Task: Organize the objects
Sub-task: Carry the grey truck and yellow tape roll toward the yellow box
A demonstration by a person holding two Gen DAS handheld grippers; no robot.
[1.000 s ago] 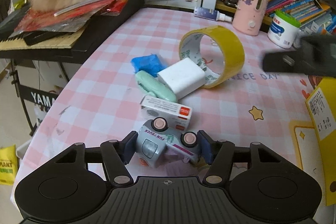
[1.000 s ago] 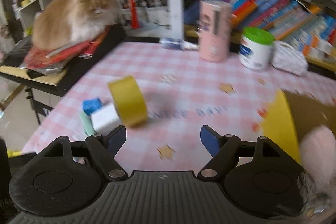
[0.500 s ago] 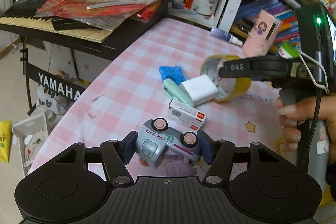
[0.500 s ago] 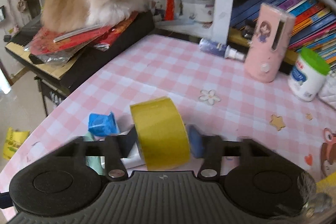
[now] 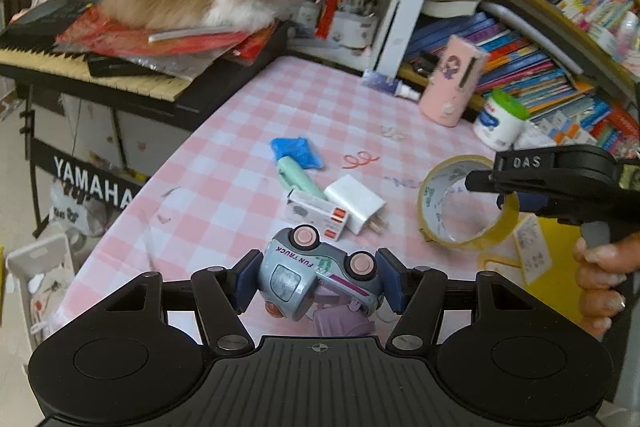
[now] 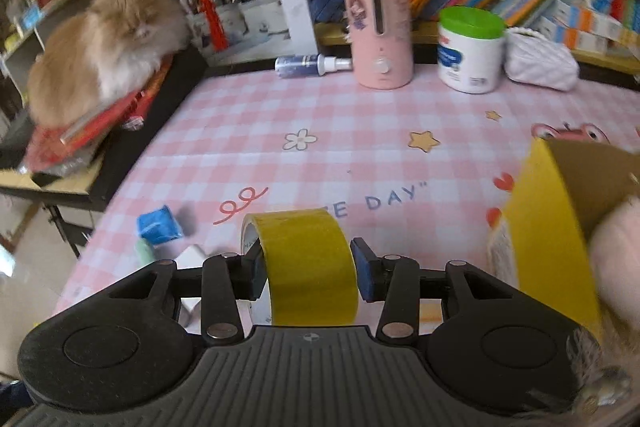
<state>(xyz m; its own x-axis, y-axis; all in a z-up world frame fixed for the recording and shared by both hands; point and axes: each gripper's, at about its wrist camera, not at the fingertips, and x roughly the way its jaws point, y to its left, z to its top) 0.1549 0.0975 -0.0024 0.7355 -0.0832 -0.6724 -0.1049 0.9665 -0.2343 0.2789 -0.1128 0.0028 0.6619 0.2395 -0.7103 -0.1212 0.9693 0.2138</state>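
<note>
Toy truck (image 5: 320,277) and tape roll (image 6: 308,263) were the two things you had in hand, one per gripper, over the pink checked table (image 5: 248,131).

On the left, your left gripper (image 5: 318,279) had its jaws closed part-way onto the truck, one blue pad at each end of the body, with the truck turned so its pink wheels faced up. That rounded shell gave the pads little flat surface, so I judged a quick swing could let it twist or drop out.

Toward the middle of the table lay the things not yet dealt with: a blue packet (image 5: 296,151), a mint tube (image 5: 298,177), a small printed box (image 5: 318,213) and a white charger (image 5: 356,203), all close together or touching.

On the right, your right gripper (image 6: 308,269) held the tape roll across its width, jaws fairly wide, pads against its two edges. In the left wrist view the roll looked tilted, and I could not tell whether its lower edge touched the table. A squeeze too hard could buckle the ring.

Farther right stood the yellow box (image 6: 540,227), open, something pale pink already inside. Both loads probably belonged there, and your grippers could collide at its rim.
</note>
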